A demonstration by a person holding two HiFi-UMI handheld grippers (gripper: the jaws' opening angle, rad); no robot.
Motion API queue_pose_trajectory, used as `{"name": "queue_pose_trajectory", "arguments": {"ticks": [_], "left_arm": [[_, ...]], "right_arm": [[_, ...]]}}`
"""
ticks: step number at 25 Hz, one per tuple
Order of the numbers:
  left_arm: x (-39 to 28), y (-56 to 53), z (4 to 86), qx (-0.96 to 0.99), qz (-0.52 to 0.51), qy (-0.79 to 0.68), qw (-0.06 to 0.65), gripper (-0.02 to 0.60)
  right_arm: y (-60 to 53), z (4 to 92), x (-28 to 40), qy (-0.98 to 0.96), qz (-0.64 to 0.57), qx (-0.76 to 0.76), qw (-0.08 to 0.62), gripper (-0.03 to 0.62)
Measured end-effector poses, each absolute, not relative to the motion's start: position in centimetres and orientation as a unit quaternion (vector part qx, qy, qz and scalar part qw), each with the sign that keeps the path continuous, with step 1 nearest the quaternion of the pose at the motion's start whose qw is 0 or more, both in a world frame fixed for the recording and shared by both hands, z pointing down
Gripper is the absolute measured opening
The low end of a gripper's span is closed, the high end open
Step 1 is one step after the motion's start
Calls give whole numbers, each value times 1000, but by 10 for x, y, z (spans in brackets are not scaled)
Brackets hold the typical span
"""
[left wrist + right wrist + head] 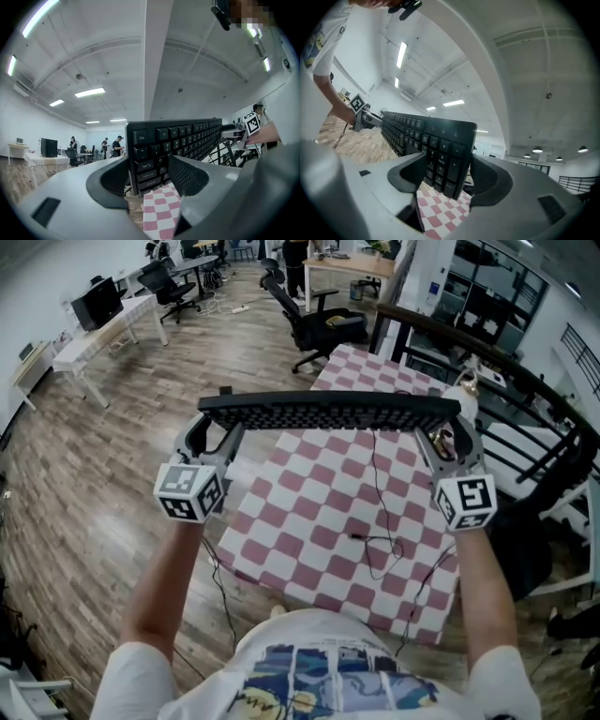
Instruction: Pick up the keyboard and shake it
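A black keyboard (328, 412) hangs in the air above the table, seen edge-on in the head view and stretched level between both grippers. My left gripper (214, 432) is shut on its left end. In the left gripper view the Esc and Tab end of the keyboard (178, 140) stands between the two jaws of the left gripper (147, 176). My right gripper (448, 434) is shut on the other end. In the right gripper view the number-pad end of the keyboard (422, 133) sits clamped in the right gripper (445, 180).
Below lies a table with a pink-and-white checked cloth (319, 521) and a thin black cable (375, 540) on it. A black office chair (314, 329) stands beyond the table, a dark railing (525, 381) runs along the right, and white desks (103, 334) stand far left.
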State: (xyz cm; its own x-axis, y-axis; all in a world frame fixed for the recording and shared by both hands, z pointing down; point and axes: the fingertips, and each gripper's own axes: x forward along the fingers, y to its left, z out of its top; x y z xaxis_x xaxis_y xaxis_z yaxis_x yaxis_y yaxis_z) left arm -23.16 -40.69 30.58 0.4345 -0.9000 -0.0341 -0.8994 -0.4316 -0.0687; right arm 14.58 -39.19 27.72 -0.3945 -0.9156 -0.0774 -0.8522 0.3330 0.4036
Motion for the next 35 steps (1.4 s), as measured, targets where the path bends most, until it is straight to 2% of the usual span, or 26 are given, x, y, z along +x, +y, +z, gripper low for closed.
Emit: {"name": "queue_pose_trajectory", "arguments": {"ticks": [2,18,35], "left_arm": [[-232,-405,299,-847,3,530,42,259],[-245,-392,216,-837,45,534,115,259],[-242,-382,187,-830,62,533,153,259]], "right_arm": [[-388,267,145,-808,-211,544,77,272],[-370,186,133,-784,-285,550,46,270],[-355,162,136,-762,-325,559,40,268]]}}
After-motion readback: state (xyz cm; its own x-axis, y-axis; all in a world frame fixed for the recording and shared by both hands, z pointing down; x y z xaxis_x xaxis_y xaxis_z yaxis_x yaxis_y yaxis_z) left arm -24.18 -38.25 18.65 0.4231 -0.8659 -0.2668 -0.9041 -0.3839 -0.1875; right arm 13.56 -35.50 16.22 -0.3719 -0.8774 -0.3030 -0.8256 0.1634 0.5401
